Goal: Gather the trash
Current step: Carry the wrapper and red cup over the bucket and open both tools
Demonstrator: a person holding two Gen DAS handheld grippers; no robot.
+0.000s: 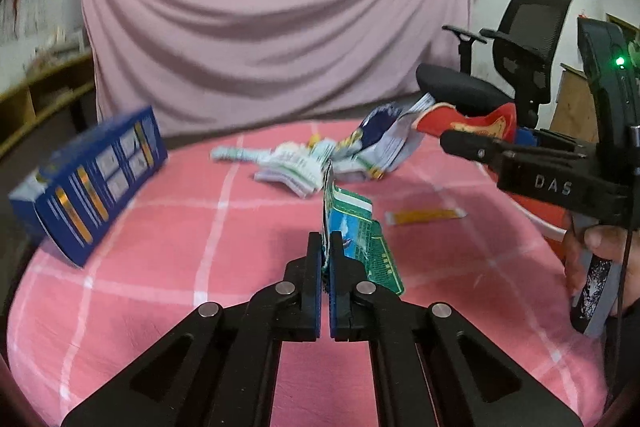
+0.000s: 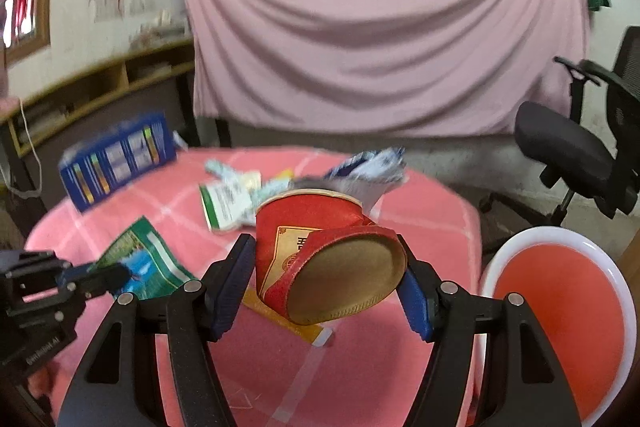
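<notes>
Two grippers working, one item each. Left gripper [image 1: 326, 247] pinching green wrapper [image 1: 360, 227] by thin edge, jaws together on it, above near-middle of table [image 1: 140, 287]; wrapper looking light, floppy, likely slipping if held loosely. Right gripper [image 2: 326, 267] clamping red paper cup [image 2: 320, 251] across crushed sides, over table's right edge beside red bin [image 2: 560, 307]; cup looking light, soft, denting easily. One blue box [image 1: 92, 183] sitting at left edge. One yellow strip [image 1: 424, 215], one mixed wrapper pile [image 1: 320, 163] at far edge, count unclear.
</notes>
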